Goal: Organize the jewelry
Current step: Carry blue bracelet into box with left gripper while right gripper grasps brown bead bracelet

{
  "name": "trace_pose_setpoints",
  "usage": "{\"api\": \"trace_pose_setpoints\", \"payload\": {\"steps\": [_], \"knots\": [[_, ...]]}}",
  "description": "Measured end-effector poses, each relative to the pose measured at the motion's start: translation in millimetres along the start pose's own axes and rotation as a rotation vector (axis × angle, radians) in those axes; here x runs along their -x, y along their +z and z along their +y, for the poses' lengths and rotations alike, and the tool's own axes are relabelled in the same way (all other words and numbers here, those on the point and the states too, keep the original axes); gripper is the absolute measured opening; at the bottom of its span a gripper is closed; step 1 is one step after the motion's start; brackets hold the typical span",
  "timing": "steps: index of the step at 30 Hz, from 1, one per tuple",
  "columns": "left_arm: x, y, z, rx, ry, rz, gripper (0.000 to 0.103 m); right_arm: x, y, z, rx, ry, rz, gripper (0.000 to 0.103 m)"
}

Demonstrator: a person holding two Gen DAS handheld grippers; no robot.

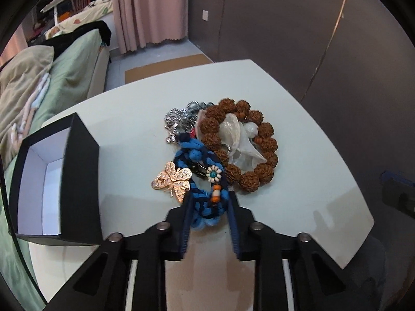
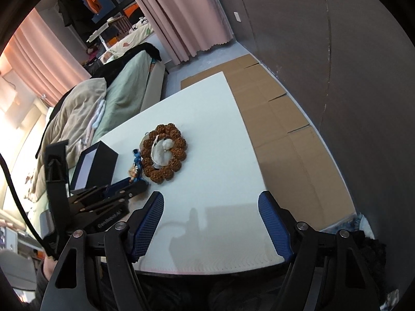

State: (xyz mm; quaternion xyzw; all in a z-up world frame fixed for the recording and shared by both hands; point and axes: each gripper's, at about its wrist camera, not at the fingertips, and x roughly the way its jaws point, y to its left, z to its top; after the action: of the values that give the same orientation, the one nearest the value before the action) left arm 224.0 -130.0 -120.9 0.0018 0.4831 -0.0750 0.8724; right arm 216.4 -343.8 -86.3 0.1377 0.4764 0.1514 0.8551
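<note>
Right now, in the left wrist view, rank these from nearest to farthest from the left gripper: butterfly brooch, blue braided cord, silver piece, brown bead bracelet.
1. Blue braided cord: between the left gripper's fingers.
2. Butterfly brooch: just ahead, to the left.
3. Brown bead bracelet: ahead, to the right; its near edge is about as close as the brooch, too close to call.
4. Silver piece: at the pile's far end.

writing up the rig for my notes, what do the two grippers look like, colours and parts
Both are alike: matte black linkage arms with slot cutouts and round silver pivot pins, ending in two fingers faced with blue cross-hatched pads. That holds for the left gripper and the right gripper. Seen from the right wrist, the left one's black body carries small white lettering, too blurred to read, and a thin black cable runs beside it.
</note>
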Motion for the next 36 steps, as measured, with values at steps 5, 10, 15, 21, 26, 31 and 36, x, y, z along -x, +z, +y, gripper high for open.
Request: {"api": "trace_pose_setpoints", "payload": {"steps": [5, 10, 15, 21, 26, 31, 36], "knots": [[22, 0, 21, 0.076, -0.056, -0.024, 0.011, -6, 0, 7, 0.003, 0.031, 0.004, 0.076], [48, 1, 32, 0.106, -0.080, -0.074, 0.011, -12, 1, 14, 0.002, 0.070, 0.015, 0.071], [68, 0, 41, 0.129, -0.085, -0.114, 0.011, -21, 6, 22, 0.001, 0.115, 0.030, 0.061], [87, -5, 52, 0.144, -0.071, -0.151, 0.011, -47, 26, 29, 0.014, 0.124, 0.069, 0.041], [103, -11, 69, 0.177, -0.052, -0.178, 0.011, -73, 40, 38, 0.036, 0.096, 0.116, 0.034], [117, -13, 88, 0.209, -0.036, -0.198, 0.011, -97, 53, 47, 0.068, 0.056, 0.161, 0.034], [130, -15, 106, 0.237, -0.017, -0.220, 0.011, -119, 64, 53, 0.099, 0.005, 0.199, 0.033]]}}
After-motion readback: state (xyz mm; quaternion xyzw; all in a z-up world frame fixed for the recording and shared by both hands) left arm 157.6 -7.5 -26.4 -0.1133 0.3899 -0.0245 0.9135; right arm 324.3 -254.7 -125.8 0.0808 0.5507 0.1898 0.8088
